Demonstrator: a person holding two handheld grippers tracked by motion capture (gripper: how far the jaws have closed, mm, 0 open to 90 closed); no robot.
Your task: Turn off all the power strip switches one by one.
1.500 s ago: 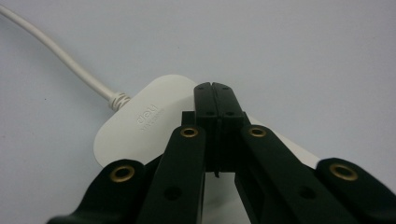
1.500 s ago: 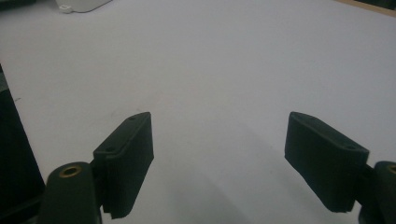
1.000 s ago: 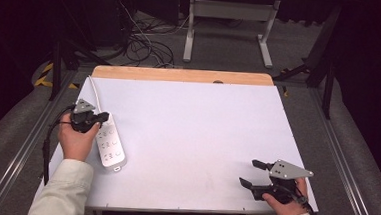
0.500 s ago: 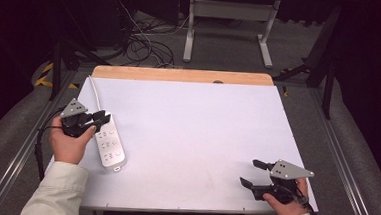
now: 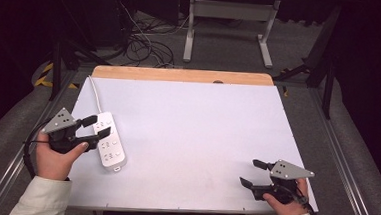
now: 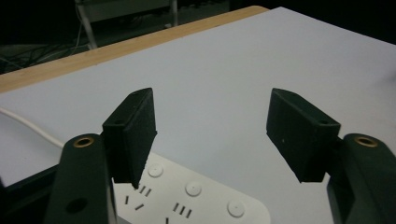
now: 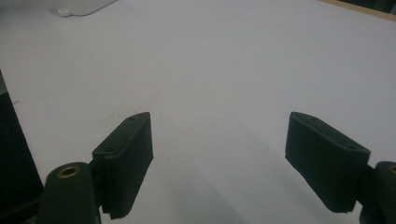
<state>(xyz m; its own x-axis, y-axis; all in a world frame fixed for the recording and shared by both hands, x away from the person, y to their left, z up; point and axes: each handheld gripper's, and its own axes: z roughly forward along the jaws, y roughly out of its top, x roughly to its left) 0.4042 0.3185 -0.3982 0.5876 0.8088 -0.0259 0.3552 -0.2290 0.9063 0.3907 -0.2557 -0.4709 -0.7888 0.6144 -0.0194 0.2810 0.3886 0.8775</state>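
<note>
A: What is seen, taken from the largest thing down?

B: A white table with a wooden strip along its far edge is seen from the high view. On its left part a white power strip is laid flat, near the left edge.

A: How is the strip oriented?

B: Its long axis is run from the far left toward the near right, slightly slanted against the table's left edge. The socket face is turned upward. A white cord is led from its far end toward the table's far left corner.

A: And the hands?

B: The left hand is held at the table's left edge, with a pale sleeve behind it. The left gripper is pointed to the right, above the far end of the power strip. Its jaws have just been opening and are now spread wide; nothing is pressed between them. In the left gripper view the power strip is seen below and between the jaws, untouched by the pads.

A: The other side?

B: The right hand is rested at the near right corner of the table, well apart from the power strip. The right gripper is pointed to the left, held low over the bare surface, with its jaws spread wide and nothing gripped. In the right gripper view the near end of the power strip is seen far off at the upper left.
</note>
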